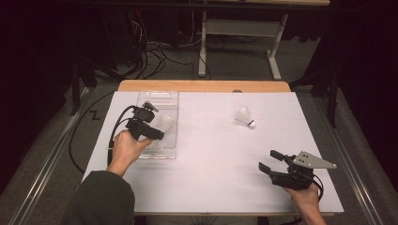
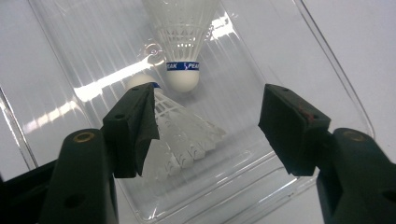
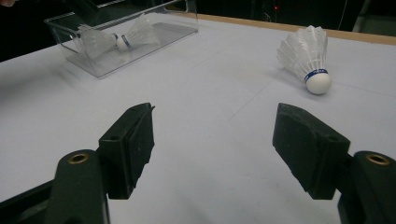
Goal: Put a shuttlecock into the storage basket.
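My left gripper [image 2: 205,123] hung released over the clear box [image 2: 327,79] near the desk's far left corner; its view showed two shuttlecocks [image 2: 184,46], band reading "PEAK". Right gripper [image 3: 212,140] released, third shuttlecock [image 3: 306,56] ahead.

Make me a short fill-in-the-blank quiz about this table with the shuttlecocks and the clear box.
1. The clear box holds ____ shuttlecocks.
2. One loose shuttlecock lies on the ____.
3. The left gripper hangs over the box with its jaws ____.
4. The right gripper holds ____.

Missing words: two; table; open; nothing
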A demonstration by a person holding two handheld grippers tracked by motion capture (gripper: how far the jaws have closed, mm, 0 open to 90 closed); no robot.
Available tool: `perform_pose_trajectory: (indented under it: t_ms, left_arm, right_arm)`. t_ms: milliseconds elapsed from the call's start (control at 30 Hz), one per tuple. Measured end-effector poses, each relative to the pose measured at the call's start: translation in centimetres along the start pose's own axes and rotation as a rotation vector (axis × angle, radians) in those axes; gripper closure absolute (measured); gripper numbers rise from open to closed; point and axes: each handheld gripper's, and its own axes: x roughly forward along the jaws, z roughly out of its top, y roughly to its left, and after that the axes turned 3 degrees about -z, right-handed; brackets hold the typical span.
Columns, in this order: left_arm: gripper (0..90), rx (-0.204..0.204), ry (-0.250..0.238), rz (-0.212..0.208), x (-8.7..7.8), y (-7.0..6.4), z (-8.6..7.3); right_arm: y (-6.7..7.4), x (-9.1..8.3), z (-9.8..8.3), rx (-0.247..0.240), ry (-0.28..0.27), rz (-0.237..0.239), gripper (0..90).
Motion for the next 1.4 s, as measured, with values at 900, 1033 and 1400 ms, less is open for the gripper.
perform_pose_trajectory:
  t_ms: [900,1033,1400]
  left_arm:
    - [37.2,0.085,-0.050,-0.068,-1.9,-2.6,-1.0]
    - [36.8,0.105,-0.058,-0.074,-2.2,-3.2,-1.2]
    - [36.2,0.142,-0.072,-0.110,-2.7,-4.4,-2.2]
  right_arm:
    - [0.0,0.0,0.0,0.001,0.000,-0.001,29.9]
    - [0.0,0.0,0.0,0.002,-0.001,-0.004,29.3]
    - [0.0,0.0,0.0,0.001,-0.003,-0.005,29.1]
